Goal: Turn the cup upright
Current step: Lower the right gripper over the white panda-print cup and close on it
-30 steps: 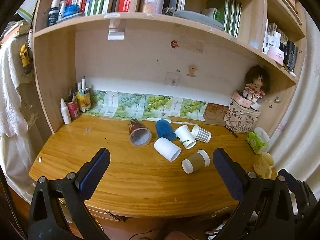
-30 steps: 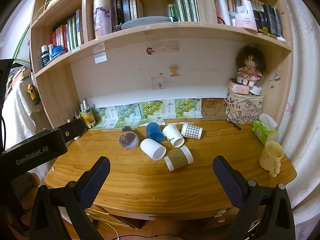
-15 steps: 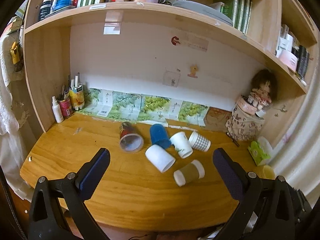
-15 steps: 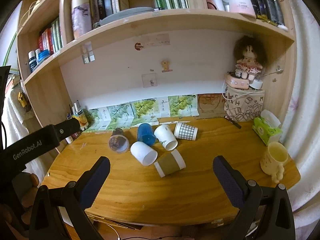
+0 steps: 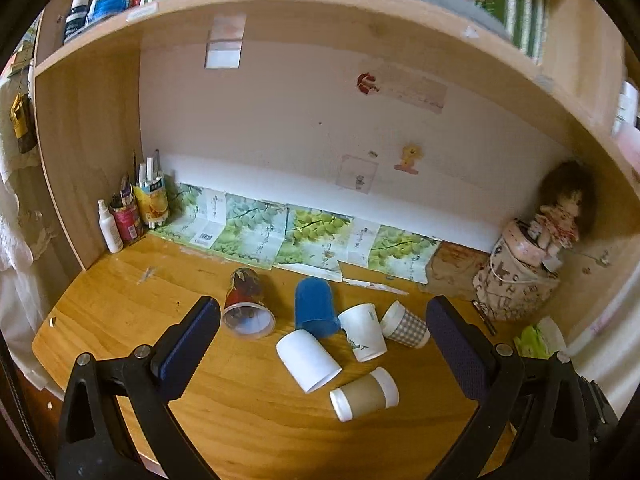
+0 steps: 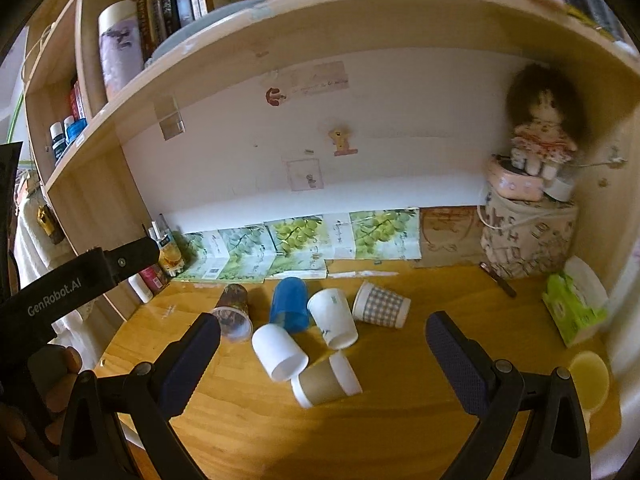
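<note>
Several cups lie on their sides in a cluster on the wooden desk [image 5: 120, 312]: a clear red-patterned cup [image 5: 248, 304], a blue cup [image 5: 316, 308], a plain white cup [image 5: 308, 360], a white printed cup [image 5: 362, 332], a checked cup [image 5: 406, 325] and a brown-sleeved cup [image 5: 364, 394]. The same cluster shows in the right wrist view, with the blue cup [image 6: 290, 306] and brown-sleeved cup [image 6: 326, 380]. My left gripper [image 5: 320, 344] is open and empty, above and in front of the cluster. My right gripper [image 6: 322, 360] is open and empty, likewise over the cups.
A fabric bag with a doll [image 6: 528, 232] stands at the back right, a green tissue pack [image 6: 572, 308] and a yellow mug [image 6: 588, 380] at the right edge. Bottles and pen pots [image 5: 132, 216] stand at the back left. A shelf [image 5: 320, 4] hangs overhead.
Both grippers have moved forward toward the cups, which now look larger and nearer. The cups have not moved. Both grippers stay open.
</note>
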`<act>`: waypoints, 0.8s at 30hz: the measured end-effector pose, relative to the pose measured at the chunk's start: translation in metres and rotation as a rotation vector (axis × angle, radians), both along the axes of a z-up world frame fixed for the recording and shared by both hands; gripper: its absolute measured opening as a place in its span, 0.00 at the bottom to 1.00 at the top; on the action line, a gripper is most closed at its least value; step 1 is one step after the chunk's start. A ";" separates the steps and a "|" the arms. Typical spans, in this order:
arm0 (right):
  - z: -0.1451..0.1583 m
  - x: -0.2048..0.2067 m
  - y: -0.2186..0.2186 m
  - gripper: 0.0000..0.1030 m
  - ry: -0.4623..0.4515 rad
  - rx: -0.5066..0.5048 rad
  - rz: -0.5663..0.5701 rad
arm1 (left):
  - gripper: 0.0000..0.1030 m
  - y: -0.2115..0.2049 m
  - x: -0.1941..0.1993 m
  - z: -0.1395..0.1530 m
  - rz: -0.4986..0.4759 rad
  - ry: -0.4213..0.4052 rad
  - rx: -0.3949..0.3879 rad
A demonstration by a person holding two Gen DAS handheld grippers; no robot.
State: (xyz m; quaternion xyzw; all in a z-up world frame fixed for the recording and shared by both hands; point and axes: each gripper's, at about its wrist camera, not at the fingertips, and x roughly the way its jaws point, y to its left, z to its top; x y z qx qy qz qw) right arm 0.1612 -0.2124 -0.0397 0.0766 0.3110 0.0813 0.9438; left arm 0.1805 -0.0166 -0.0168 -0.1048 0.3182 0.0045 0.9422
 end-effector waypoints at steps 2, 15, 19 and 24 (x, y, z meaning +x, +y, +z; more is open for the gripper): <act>-0.002 0.011 -0.004 1.00 0.012 0.007 0.019 | 1.00 -0.004 0.011 -0.003 0.018 0.028 -0.014; -0.039 0.103 -0.029 1.00 0.133 0.082 0.149 | 1.00 -0.027 0.067 -0.031 0.107 0.192 -0.003; -0.055 0.127 -0.031 1.00 0.184 0.123 0.185 | 1.00 -0.029 0.079 -0.039 0.136 0.220 0.000; -0.076 0.155 -0.028 1.00 0.256 0.169 0.222 | 1.00 -0.023 0.090 -0.049 0.183 0.267 -0.014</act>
